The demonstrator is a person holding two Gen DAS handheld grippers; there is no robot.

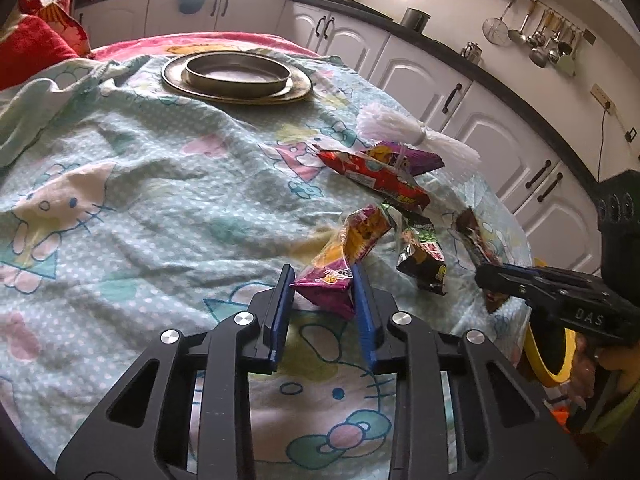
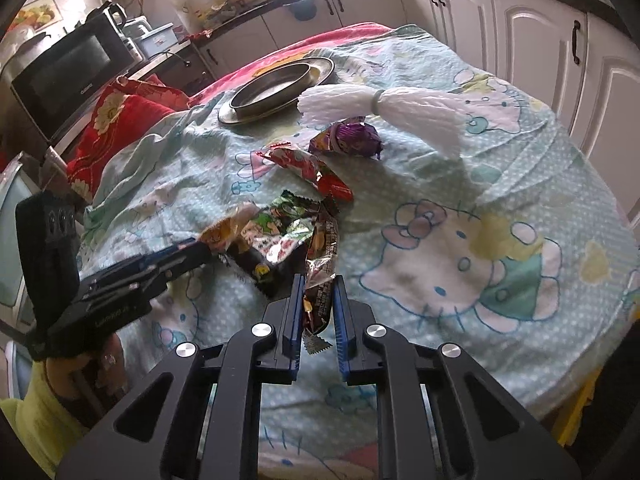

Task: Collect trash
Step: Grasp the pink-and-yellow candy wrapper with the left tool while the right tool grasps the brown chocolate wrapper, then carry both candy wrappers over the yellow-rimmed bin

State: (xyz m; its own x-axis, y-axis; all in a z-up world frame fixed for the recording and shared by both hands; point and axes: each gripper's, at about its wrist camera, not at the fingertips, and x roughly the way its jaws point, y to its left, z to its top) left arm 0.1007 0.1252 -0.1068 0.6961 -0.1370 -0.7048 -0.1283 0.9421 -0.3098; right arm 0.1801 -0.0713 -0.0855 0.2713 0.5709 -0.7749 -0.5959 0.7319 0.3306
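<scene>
Several snack wrappers lie on a Hello Kitty cloth. My left gripper (image 1: 322, 280) is shut on a purple and yellow wrapper (image 1: 340, 264), which sticks up and forward between the blue pads. My right gripper (image 2: 318, 292) is shut on a dark brown wrapper (image 2: 320, 280); it also shows in the left wrist view (image 1: 476, 236). A black and green wrapper (image 2: 276, 236) lies between the two grippers. A red wrapper (image 2: 312, 172) and a purple wrapper (image 2: 352, 136) lie farther back. The left gripper shows at the left of the right wrist view (image 2: 200, 248).
A white tied plastic bundle (image 2: 380, 104) lies behind the wrappers. A metal pan on a round metal tray (image 1: 236, 76) stands at the far end of the table. A red cushion (image 2: 116, 124) is at the left. White kitchen cabinets (image 1: 420, 76) run around the table.
</scene>
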